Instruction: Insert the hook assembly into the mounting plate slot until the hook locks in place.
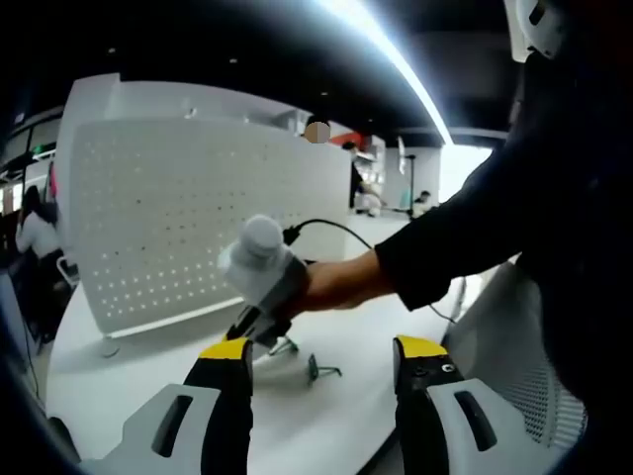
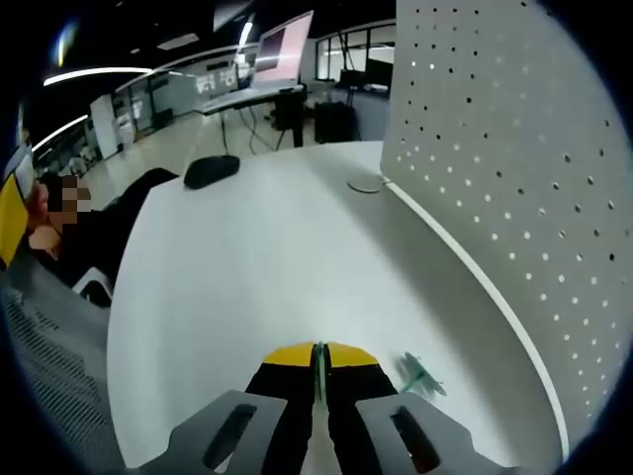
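The hook I hold is a thin greenish metal piece [image 2: 318, 374], pinched edge-on between my right tool [image 2: 317, 356]'s yellow-tipped jaws, which are pressed together on it. In the left gripper view the same right tool [image 1: 259, 322] reaches down to the table [image 1: 326, 332], its tips low over a hook part [image 1: 281, 346]. A second small hook [image 2: 419, 375] lies loose on the white table just right of my right jaws; in the left gripper view it sits [image 1: 320, 369] between my left tool's jaws and a little beyond them.

The perforated mounting plate [image 2: 514, 168] stands upright to the right of my right tool and runs away from me, so I judge the held hook must travel right and up to meet its holes. My right tool is the nearer one. My left tool [image 1: 321, 358] waits with jaws wide apart, gripping nothing.

No writing or brand is legible anywhere.
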The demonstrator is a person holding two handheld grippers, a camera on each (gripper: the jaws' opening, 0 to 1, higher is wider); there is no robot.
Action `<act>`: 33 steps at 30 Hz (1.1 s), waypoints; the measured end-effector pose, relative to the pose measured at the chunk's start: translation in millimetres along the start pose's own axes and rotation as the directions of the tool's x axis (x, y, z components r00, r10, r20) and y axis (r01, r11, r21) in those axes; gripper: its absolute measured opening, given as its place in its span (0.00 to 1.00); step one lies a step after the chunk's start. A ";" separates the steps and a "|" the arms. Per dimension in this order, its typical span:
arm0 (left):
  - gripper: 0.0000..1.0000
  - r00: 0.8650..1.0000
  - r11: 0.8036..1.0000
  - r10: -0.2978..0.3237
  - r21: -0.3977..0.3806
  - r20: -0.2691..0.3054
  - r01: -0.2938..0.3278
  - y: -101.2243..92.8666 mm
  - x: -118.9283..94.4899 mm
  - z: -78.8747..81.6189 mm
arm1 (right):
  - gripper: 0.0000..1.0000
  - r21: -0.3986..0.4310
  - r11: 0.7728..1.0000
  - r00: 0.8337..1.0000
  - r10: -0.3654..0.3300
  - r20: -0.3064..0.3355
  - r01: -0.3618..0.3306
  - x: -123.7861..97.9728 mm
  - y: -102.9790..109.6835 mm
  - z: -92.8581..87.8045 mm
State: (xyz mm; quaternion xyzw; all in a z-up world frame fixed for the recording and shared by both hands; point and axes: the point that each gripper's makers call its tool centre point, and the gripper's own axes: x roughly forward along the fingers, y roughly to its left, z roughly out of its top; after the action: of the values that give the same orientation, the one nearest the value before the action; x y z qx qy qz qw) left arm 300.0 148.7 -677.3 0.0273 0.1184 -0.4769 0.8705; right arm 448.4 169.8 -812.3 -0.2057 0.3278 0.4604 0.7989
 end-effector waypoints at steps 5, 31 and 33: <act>0.58 1.000 1.000 -0.004 0.000 -0.001 0.004 -1.0 0.2 0.1 | 0.02 -0.018 1.000 1.000 -0.001 -0.011 0.001 -0.4 0.5 -3.4; 0.57 1.000 1.000 0.010 -0.016 0.018 -0.010 1.6 -2.1 2.9 | 0.04 -0.101 0.995 0.998 -0.025 -0.062 0.019 -3.1 -2.0 -14.2; 0.57 1.000 1.000 0.011 -0.015 0.020 -0.011 1.8 -2.2 3.2 | 0.04 -0.105 0.994 0.997 -0.029 -0.065 0.022 -2.8 -2.7 -14.5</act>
State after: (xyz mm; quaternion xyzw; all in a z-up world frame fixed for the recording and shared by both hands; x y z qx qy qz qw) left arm 301.0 151.0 -673.8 0.0167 0.1133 -0.4716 0.8744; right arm 444.9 157.6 -820.4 -0.2667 0.3270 0.4595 0.7816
